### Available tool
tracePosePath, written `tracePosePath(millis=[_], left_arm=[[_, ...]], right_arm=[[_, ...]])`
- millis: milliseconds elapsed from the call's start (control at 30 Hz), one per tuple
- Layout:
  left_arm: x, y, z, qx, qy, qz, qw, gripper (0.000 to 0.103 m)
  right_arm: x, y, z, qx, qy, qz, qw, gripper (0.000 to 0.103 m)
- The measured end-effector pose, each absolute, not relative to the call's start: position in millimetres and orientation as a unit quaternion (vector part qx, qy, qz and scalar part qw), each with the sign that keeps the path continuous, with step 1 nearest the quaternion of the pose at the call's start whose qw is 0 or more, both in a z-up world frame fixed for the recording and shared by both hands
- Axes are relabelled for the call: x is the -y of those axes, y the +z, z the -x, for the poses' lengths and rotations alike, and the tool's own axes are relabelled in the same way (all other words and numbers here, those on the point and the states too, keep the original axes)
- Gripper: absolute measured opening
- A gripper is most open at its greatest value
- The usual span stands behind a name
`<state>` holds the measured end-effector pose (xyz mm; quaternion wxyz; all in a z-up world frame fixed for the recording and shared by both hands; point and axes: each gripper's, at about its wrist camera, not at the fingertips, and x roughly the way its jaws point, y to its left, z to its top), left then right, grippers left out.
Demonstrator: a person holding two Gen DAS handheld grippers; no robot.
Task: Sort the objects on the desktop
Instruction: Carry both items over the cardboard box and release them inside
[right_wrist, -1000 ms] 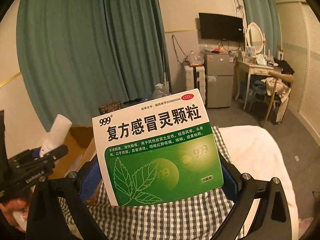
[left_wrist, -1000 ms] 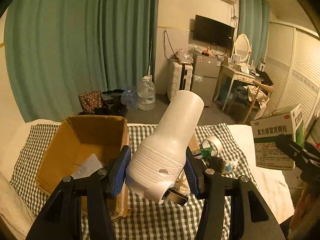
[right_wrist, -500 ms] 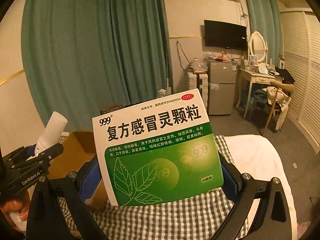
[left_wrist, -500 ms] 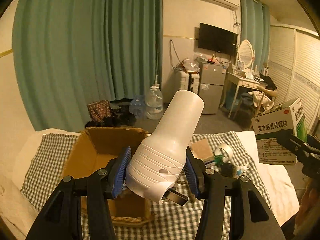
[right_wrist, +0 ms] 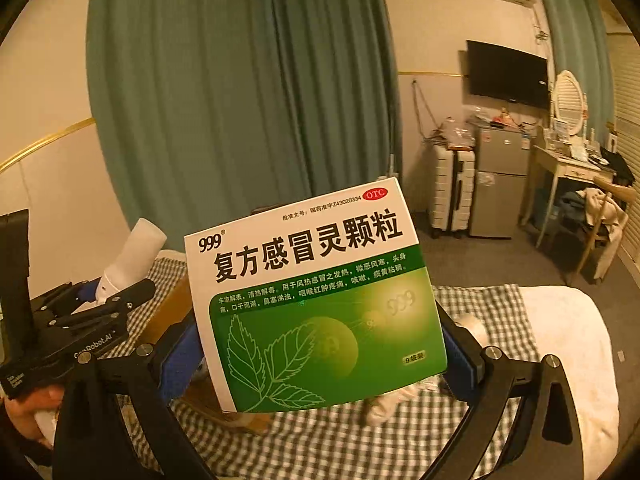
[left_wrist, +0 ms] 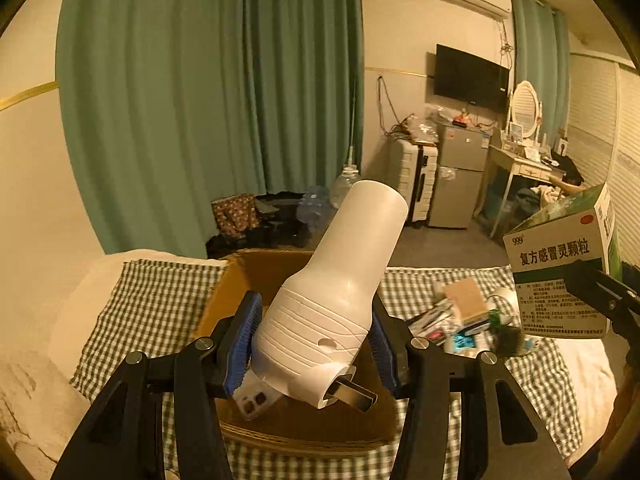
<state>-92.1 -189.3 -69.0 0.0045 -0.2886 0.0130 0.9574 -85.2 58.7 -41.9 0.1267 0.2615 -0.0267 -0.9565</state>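
- Blue-padded fingers (left_wrist: pixel 245 340) of the left gripper (left_wrist: pixel 314 340) are clamping the ribbed lower body of a white hair dryer (left_wrist: pixel 336 296), its nozzle tilting up and away and its metal plug prongs pointing back toward the camera.
- The dryer is hanging in the air directly over an open cardboard box (left_wrist: pixel 224 296), which is sitting on a green-and-white checked cloth (left_wrist: pixel 152 304); something pale with dark holes is showing inside the box, under the dryer's base.
- The right gripper (right_wrist: pixel 320 352) is closing its fingers (right_wrist: pixel 178 360) on both side edges of a green-and-white medicine box (right_wrist: pixel 316 300), which is carrying a leaf design, the "999" mark and a red "OTC" oval.
- The medicine box is riding upright and slightly tilted above the cloth, well to the right of the cardboard box, as the left wrist camera is showing (left_wrist: pixel 564 280).
- A loose heap of small items (left_wrist: pixel 468 316) is lying on the cloth between the cardboard box and the raised medicine box; motion blur is leaving most of them unidentifiable.
- Green curtains (left_wrist: pixel 208 100) are hanging behind the scene.
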Motion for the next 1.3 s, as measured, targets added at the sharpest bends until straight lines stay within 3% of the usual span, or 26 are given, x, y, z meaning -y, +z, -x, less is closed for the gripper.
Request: tracePosePath(millis=[300, 1067, 1200, 1300], left_arm=[[226.6, -94.4, 109.7, -0.031, 0.951, 0.309, 0.003, 0.053], [280.6, -210.7, 166.2, 0.012, 0.898, 0.439, 0.031, 0.053], [270.3, -217.8, 165.1, -0.027, 0.899, 0.436, 0.025, 0.057], [269.1, -215.7, 164.2, -0.015, 0.899, 0.435, 0.037, 0.069]], right_arm=[[-3.0, -59.0, 112.8, 0.018, -0.950, -0.271, 0.155, 0.099], [90.8, -148.1, 165.0, -0.022, -0.921, -0.351, 0.167, 0.099], [98.4, -166.3, 172.6, -0.034, -0.913, -0.367, 0.172, 0.099], [102.0, -175.7, 178.3, -0.037, -0.908, -0.379, 0.175, 0.099]])
